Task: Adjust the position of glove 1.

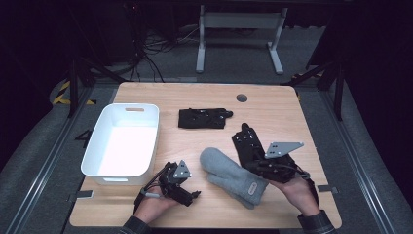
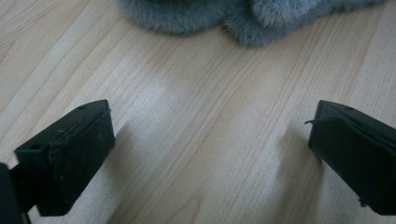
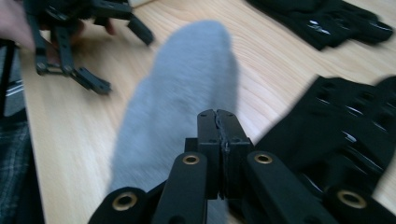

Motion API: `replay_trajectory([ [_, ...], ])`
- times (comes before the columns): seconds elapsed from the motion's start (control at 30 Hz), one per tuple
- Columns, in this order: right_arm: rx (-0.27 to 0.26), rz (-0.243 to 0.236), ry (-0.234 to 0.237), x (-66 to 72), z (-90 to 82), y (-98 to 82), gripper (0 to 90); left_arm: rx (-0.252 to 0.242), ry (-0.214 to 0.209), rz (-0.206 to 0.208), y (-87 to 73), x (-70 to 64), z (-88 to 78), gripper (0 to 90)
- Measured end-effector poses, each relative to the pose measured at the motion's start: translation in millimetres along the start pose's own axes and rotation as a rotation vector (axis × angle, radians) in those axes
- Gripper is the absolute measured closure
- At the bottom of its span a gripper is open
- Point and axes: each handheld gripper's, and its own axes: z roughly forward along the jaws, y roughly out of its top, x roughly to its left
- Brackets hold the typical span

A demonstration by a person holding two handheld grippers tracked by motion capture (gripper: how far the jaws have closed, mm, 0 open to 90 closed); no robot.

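A grey fleece mitten [image 1: 229, 175] lies on the wooden table [image 1: 272, 112], between my two grippers. My right gripper [image 1: 256, 170] hovers over its cuff end with the jaws pressed together and nothing between them; in the right gripper view the shut gripper [image 3: 217, 121] points along the mitten [image 3: 187, 84]. A black glove [image 1: 248, 144] lies right beside it [image 3: 341, 126]. A second black glove [image 1: 202, 118] rests farther back, in the middle of the table [image 3: 327, 18]. My left gripper [image 1: 192, 196] sits low at the front, open [image 2: 210, 154], aimed at the mitten's edge [image 2: 243, 14].
A white plastic bin [image 1: 155, 141] stands at the left of the table, nothing visible inside. A round grey cable grommet [image 1: 241, 97] sits near the far edge. A desk frame stands on the dark floor beyond the table.
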Motion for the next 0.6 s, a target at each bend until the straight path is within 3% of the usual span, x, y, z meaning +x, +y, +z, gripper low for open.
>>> replay_trajectory([
  [0.07, 0.01, 0.004, -0.028, -7.8, -7.8, -7.7, 89.9, 0.008, 0.001, 0.0, 2.7, -0.6, -5.0, 20.9],
  [0.13, 0.018, 0.02, -0.035, -13.9, -11.8, -15.0, 89.9, 0.011, -0.003, -0.019, 4.5, -1.2, -7.6, 27.7],
  [0.2, 0.031, 0.038, -0.033, -19.1, -14.8, -24.5, 89.9, -0.006, -0.04, -0.022, 6.9, -3.8, -11.7, 47.0],
  [0.33, 0.073, 0.047, -0.02, -23.1, -13.2, -40.1, 89.9, -0.025, -0.096, -0.008, 15.5, -12.5, -15.6, 68.5],
  [0.47, 0.102, 0.043, 0.008, -24.9, -9.1, -51.4, 89.9, -0.036, -0.157, 0.014, 26.7, -23.8, -12.2, 82.2],
  [0.6, 0.118, 0.029, 0.049, -26.2, -4.4, -57.1, 90.0, -0.019, -0.223, 0.027, 37.8, -36.0, -0.4, 85.9],
])
